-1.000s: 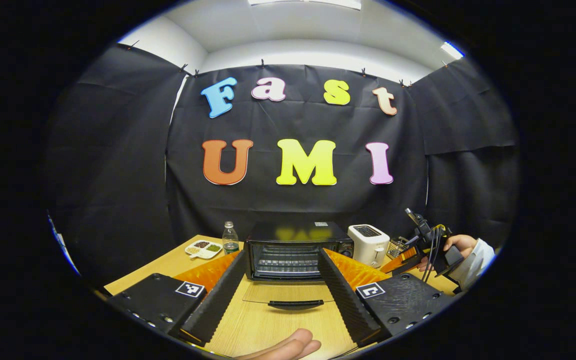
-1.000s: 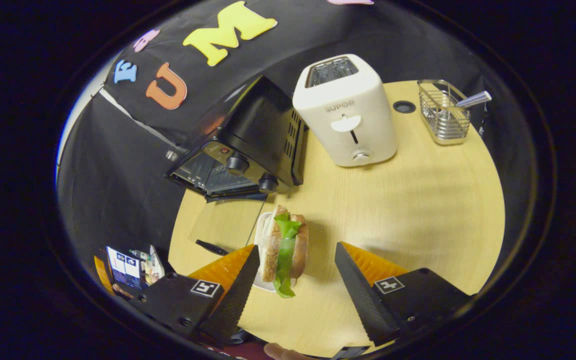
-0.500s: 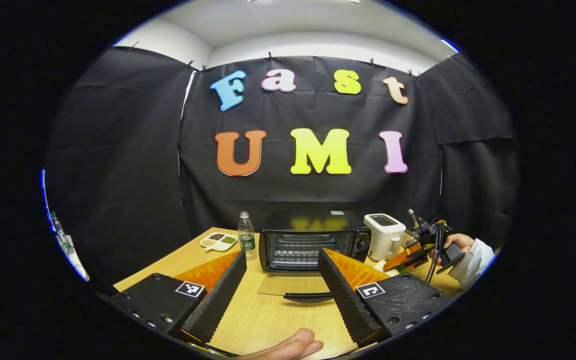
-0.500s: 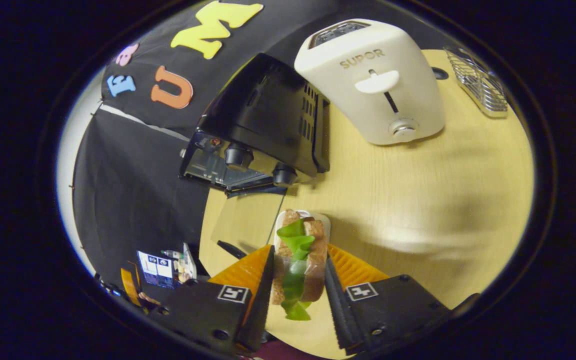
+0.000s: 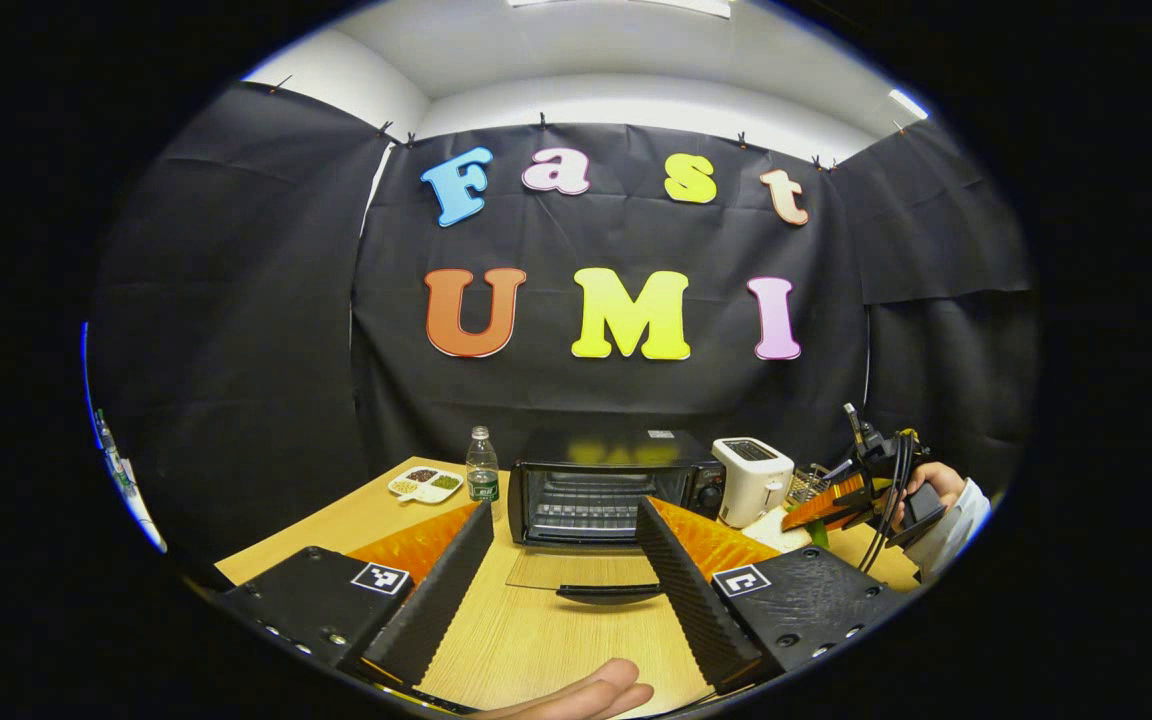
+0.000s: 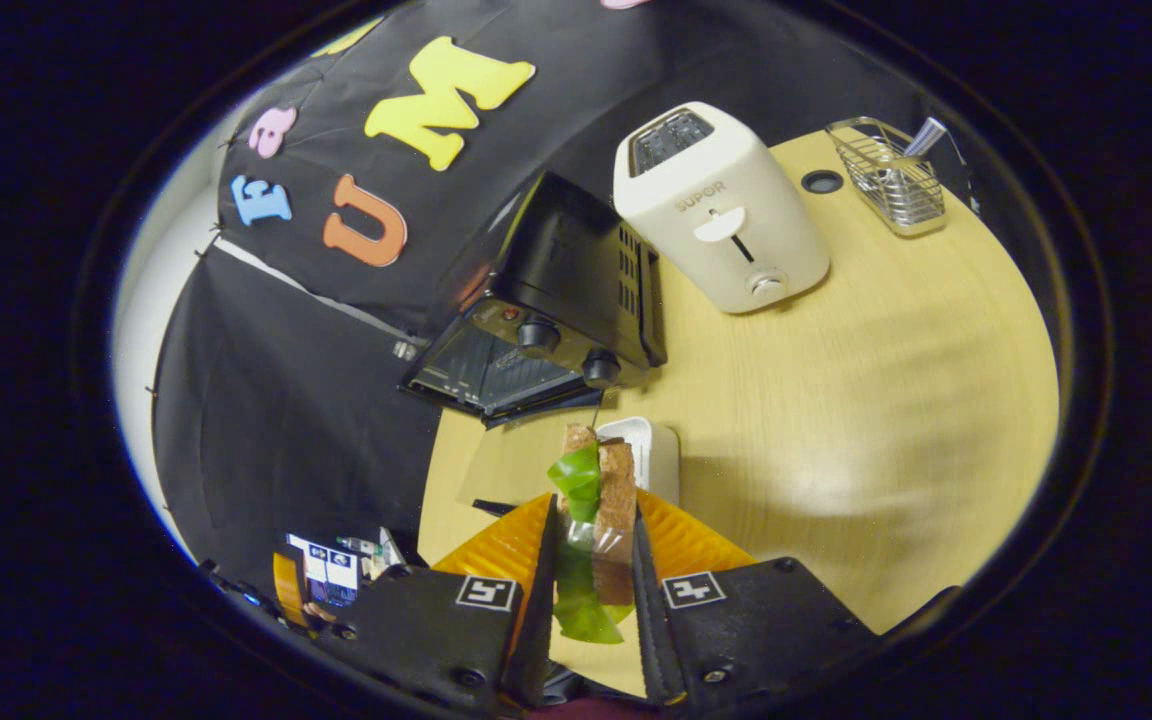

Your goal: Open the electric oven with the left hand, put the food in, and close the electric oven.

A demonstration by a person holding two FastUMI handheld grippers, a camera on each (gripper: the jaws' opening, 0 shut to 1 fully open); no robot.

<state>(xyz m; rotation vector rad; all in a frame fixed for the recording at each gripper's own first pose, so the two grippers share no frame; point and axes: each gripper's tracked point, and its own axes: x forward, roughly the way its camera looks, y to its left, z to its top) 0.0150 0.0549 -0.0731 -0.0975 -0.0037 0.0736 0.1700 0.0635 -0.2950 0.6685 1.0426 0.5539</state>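
Beside the electric oven (image 6: 546, 300): a white toaster (image 6: 721, 210), then a wire basket (image 6: 886, 185) well off toward the table corner. On the oven's far side, a water bottle (image 5: 482, 466) and a divided snack dish (image 5: 425, 484). Glass door (image 5: 576, 573) folded flat onto the wooden table (image 6: 866, 400). Left gripper (image 5: 564, 570) spread apart, holding nothing. Right gripper (image 6: 591, 580) clamped on the sandwich (image 6: 596, 500), above a white tray (image 6: 651, 455). Black cloth walls, white ceiling.

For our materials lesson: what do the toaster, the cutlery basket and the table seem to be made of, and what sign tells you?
Toaster: probably plastic, cream and smooth, with a soft sheen.
Cutlery basket: metal wire, silvery and shiny, with an open grid.
Table: wood-look top, pale with fine grain lines; solid wood or laminate can't be told.
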